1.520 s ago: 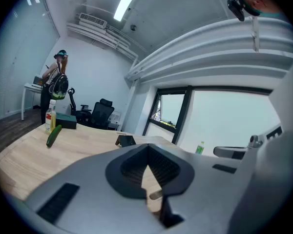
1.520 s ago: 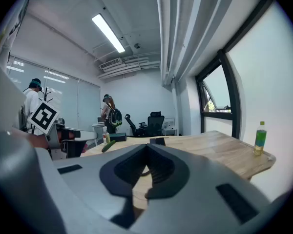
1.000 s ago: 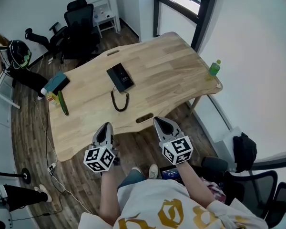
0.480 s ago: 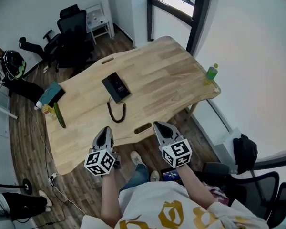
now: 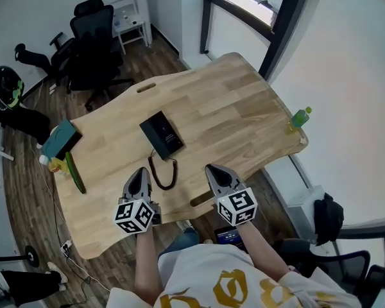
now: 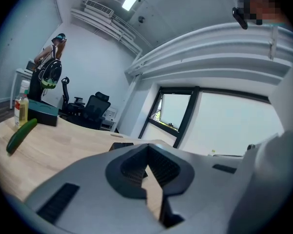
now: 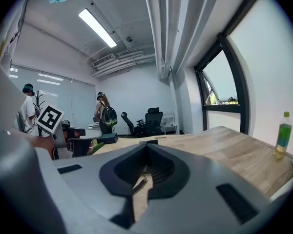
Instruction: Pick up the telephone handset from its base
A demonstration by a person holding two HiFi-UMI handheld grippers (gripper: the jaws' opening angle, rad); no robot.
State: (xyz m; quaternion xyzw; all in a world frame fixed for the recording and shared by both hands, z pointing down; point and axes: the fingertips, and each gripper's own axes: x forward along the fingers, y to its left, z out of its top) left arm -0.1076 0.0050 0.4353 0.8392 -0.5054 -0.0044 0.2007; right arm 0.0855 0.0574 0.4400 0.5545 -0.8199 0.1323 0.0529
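A black telephone (image 5: 162,133) lies flat on the wooden table (image 5: 244,117); the handset cannot be told apart from its base from here. Its coiled black cord (image 5: 166,173) loops toward the near edge. My left gripper (image 5: 140,171) hangs over the near edge just left of the cord, jaws shut and empty. My right gripper (image 5: 212,169) is level with it, to the right of the cord, jaws also together with nothing in them. The left gripper view shows the left gripper (image 6: 146,146) meeting at its tips, the telephone (image 6: 120,146) just beyond. The right gripper (image 7: 146,145) frames the cord (image 7: 139,183).
A cucumber (image 5: 75,175), a teal box (image 5: 58,140) and a small bottle sit at the table's left end. A green bottle (image 5: 299,119) stands on the right corner. Office chairs (image 5: 90,37) stand beyond the far side. A cable slot (image 5: 202,200) cuts the near edge.
Both grippers have moved forward from in front of the table to over its near edge, on either side of the cord. The telephone is nearer in view. Both jaws stayed together.
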